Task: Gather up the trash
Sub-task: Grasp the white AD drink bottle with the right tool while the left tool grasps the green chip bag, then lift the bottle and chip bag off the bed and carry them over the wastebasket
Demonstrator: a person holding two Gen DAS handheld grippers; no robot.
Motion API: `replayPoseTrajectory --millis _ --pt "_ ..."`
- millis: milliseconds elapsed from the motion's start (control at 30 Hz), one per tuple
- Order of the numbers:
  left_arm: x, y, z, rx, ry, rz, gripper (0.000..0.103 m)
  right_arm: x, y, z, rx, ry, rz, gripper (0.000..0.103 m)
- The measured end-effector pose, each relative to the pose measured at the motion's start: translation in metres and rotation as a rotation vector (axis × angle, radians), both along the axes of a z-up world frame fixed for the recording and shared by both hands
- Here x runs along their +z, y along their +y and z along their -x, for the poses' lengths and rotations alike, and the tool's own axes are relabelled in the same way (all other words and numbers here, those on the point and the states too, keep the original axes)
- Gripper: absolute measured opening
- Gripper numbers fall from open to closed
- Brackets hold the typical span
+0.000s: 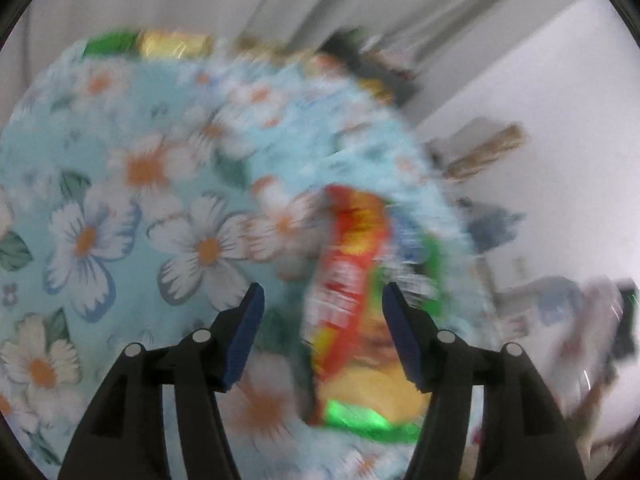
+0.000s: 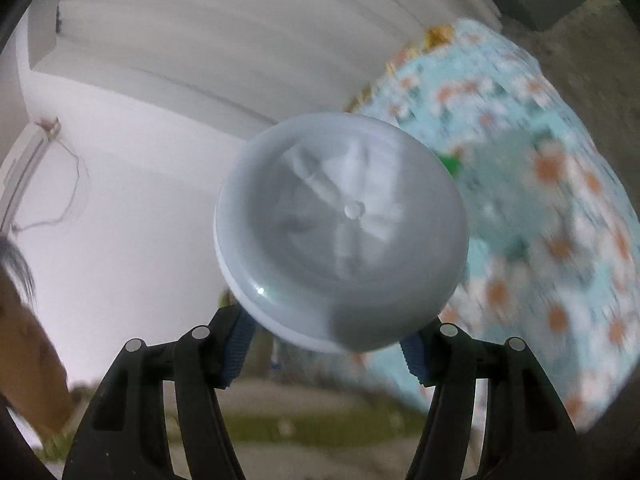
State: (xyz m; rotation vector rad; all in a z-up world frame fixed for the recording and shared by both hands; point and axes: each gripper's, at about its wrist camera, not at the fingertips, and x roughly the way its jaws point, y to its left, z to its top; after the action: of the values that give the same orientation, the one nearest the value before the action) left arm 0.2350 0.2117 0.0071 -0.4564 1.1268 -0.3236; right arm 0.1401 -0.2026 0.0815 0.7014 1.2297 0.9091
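A round table draped in a pale blue floral tablecloth (image 1: 132,168) fills most of the left wrist view, smeared by motion blur, with white walls and grey curtains behind it. The same cloth (image 2: 540,208) shows at the right of the right wrist view, lying behind and to the right of a white plastic tub (image 2: 340,232). The tub is turned so that its ribbed underside faces the camera; the right gripper (image 2: 324,344) clamps it by its lower rim, one blue-padded finger on either side, and the tub is held up off the table. On the table, a red and yellow snack wrapper (image 1: 348,300) with a green edge lies on the cloth, sitting between the fingers of the left gripper (image 1: 322,312), nearer the right-hand finger. The left jaws stand wide apart, and blur hides whether either pad touches the wrapper. At the table's far edge lie a gold wrapper (image 1: 176,44) and, just to its left, a green wrapper (image 1: 110,42), well apart from the gripper.
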Motion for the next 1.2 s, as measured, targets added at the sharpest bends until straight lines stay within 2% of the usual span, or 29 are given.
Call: replayPoseTrajectory --millis 67,133,200,333,367,433,467,567,700,767,833,900,933,1000,1067,1133,1167,1200 --pt "-0.016 -0.002 -0.012 0.047 0.07 0.029 0.06 -0.013 -0.002 0.004 0.013 0.036 0.063 0.06" --pt "-0.014 -0.006 -0.016 0.037 0.052 0.044 0.06 -0.034 -0.005 -0.003 -0.004 0.075 0.192 0.06" --pt "-0.013 -0.012 -0.018 0.004 0.066 0.084 0.06 -0.047 0.005 -0.012 -0.01 0.073 0.278 0.06" --pt "-0.014 -0.019 -0.01 -0.041 0.119 0.261 0.06 -0.058 0.029 -0.031 -0.053 0.044 0.312 0.06" --pt "-0.012 -0.02 -0.007 -0.044 0.121 0.298 0.06 -0.061 0.038 -0.038 -0.072 0.03 0.352 0.06" --pt "-0.003 -0.023 0.001 -0.055 0.096 0.393 0.06 -0.067 0.053 -0.046 -0.095 0.007 0.403 0.059" --pt "0.006 -0.026 0.007 -0.074 0.056 0.447 0.06 -0.07 0.059 -0.048 -0.106 -0.004 0.423 0.059" --pt "0.032 -0.038 0.025 -0.106 -0.033 0.474 0.06 -0.082 0.07 -0.055 -0.142 -0.014 0.452 0.059" --pt "0.052 -0.07 0.035 -0.17 -0.121 0.425 0.06 -0.095 0.062 -0.054 -0.201 0.032 0.387 0.059" --pt "0.054 -0.091 0.039 -0.202 -0.147 0.347 0.06 -0.092 0.057 -0.051 -0.211 0.038 0.374 0.058" --pt "0.053 -0.114 0.041 -0.219 -0.165 0.22 0.058 -0.092 0.053 -0.05 -0.218 0.044 0.364 0.058" --pt "0.052 -0.13 0.042 -0.226 -0.183 0.109 0.046 -0.088 0.05 -0.045 -0.23 0.054 0.359 0.058" --pt "0.051 -0.136 0.043 -0.228 -0.192 0.07 0.043 -0.086 0.048 -0.045 -0.241 0.05 0.372 0.058" --pt "0.049 -0.148 0.047 -0.25 -0.216 -0.033 0.03 -0.077 0.042 -0.041 -0.26 0.029 0.411 0.058" --pt "0.048 -0.156 0.048 -0.266 -0.228 -0.111 0.021 -0.069 0.032 -0.035 -0.275 0.02 0.448 0.058" --pt "0.049 -0.169 0.051 -0.323 -0.244 -0.201 0.013 -0.067 0.025 -0.033 -0.3 0.05 0.489 0.059" --pt "0.049 -0.173 0.052 -0.354 -0.253 -0.237 0.009 -0.068 0.02 -0.031 -0.317 0.078 0.492 0.061" --pt "0.048 -0.178 0.053 -0.375 -0.254 -0.287 0.008 -0.069 0.015 -0.03 -0.335 0.101 0.494 0.069"
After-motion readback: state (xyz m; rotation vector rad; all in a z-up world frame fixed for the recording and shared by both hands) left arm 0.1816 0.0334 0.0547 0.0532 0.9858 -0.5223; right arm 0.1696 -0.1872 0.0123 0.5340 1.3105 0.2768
